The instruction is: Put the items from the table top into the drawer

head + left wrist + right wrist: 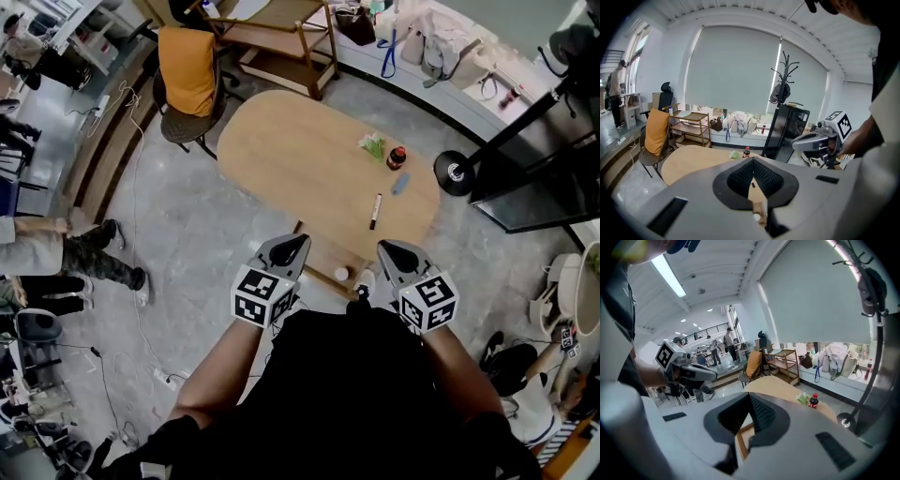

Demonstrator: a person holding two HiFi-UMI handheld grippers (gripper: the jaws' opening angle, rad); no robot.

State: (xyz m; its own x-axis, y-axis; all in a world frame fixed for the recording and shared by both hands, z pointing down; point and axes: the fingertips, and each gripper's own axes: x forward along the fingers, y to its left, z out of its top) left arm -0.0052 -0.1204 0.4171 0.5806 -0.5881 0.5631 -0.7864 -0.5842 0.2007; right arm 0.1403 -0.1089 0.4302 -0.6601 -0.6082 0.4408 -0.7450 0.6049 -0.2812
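My left claw (296,244) and right claw (388,249) are both shut tight and hold nothing. The pen (376,211) and little bottle (397,157) sit near the right end of the surface (281,150). If I bump the bottle, it could tip and roll off.

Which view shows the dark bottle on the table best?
Right gripper view: the bottle stands upright and side-on, with its whole outline visible. Left gripper view shows it side-on too, but smaller; head view shows it only from above.
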